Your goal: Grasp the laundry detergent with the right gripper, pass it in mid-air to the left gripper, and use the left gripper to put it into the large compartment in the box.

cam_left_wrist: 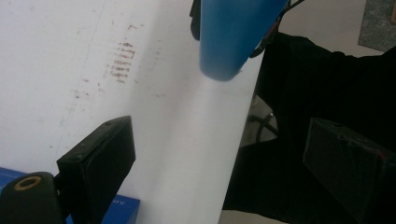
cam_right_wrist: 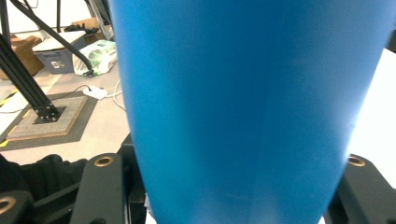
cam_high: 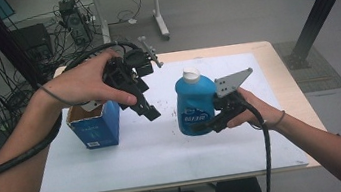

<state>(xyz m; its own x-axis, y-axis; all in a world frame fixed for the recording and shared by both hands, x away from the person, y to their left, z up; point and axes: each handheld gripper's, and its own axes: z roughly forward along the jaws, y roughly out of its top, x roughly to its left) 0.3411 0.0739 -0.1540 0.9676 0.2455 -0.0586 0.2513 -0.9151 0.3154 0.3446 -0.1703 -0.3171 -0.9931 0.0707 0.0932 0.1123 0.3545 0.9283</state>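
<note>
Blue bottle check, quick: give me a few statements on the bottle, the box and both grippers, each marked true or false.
1. The right gripper is clamped on the blue bottle. True.
2. The bottle's white cap is off. False: the cap sits on the neck.
3. The left gripper holds the blue box. False: its jaws stand open with nothing between them, beside the box.
4. The box is open at the top. True.
5. The bottle lies on its side on the table. False: it is held upright.
</note>
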